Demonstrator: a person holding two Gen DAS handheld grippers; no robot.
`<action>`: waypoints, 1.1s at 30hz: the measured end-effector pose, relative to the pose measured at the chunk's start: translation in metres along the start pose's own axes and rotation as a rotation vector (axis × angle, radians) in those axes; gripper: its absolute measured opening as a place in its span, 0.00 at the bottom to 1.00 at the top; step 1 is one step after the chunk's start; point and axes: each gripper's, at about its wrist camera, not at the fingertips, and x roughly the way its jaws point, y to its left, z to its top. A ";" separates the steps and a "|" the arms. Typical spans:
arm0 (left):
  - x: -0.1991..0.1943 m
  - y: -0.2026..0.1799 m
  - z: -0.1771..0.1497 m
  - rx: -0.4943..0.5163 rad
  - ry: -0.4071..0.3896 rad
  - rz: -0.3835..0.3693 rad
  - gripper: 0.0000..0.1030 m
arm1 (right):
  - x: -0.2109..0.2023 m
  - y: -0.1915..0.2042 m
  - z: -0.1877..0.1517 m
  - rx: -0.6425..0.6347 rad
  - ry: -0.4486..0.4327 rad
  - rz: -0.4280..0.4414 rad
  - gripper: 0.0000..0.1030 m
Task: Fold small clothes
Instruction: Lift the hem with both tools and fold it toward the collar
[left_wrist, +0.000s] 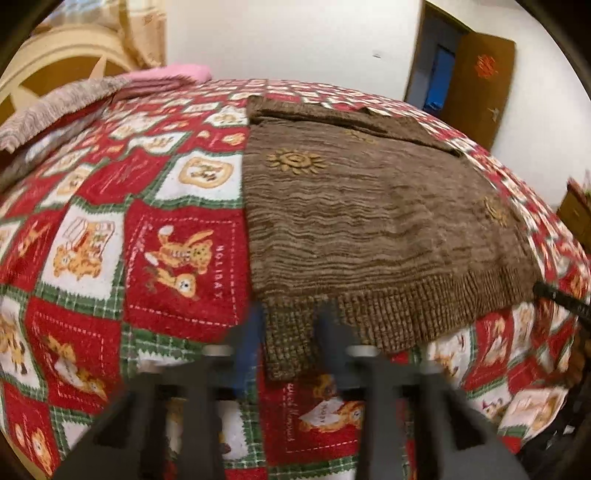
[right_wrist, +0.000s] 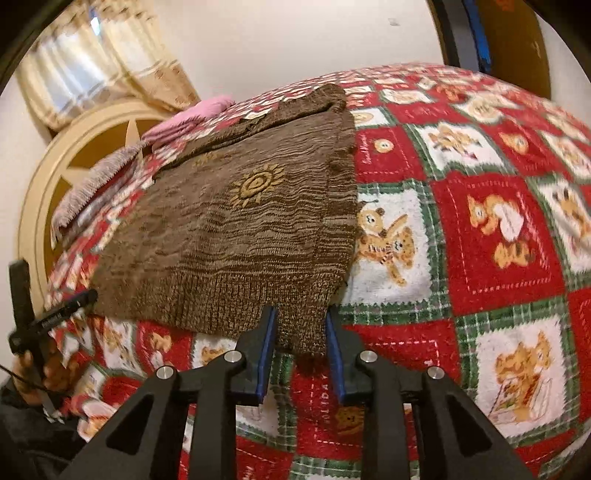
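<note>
A brown knitted sweater (left_wrist: 369, 221) (right_wrist: 240, 229) with yellow sun motifs lies flat on the bed, its ribbed hem towards me. In the left wrist view, my left gripper (left_wrist: 291, 317) is shut on the near left corner of the hem, and the pinched fabric hangs down between its blurred fingers. In the right wrist view, my right gripper (right_wrist: 301, 317) holds the near right corner of the hem, its blue pads (right_wrist: 267, 343) pressed against the bunched knit. The left gripper's black body (right_wrist: 55, 314), held by a hand (right_wrist: 33, 369), shows at the sweater's other corner.
A red, white and green teddy-bear blanket (left_wrist: 110, 221) (right_wrist: 480, 240) covers the bed. A folded pink cloth (left_wrist: 166, 75) and a pale fringed knit (left_wrist: 55, 107) lie by the cream headboard (left_wrist: 55, 51). An open brown door (left_wrist: 480, 81) stands behind the bed.
</note>
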 end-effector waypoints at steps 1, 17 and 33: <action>-0.002 0.001 0.001 -0.004 0.001 -0.020 0.08 | -0.002 0.000 0.001 -0.009 -0.004 -0.013 0.16; -0.049 0.012 0.018 -0.018 -0.130 -0.148 0.06 | -0.084 -0.008 0.022 0.054 -0.145 0.175 0.04; -0.042 0.037 0.111 -0.090 -0.245 -0.145 0.06 | -0.082 -0.005 0.117 0.021 -0.298 0.126 0.04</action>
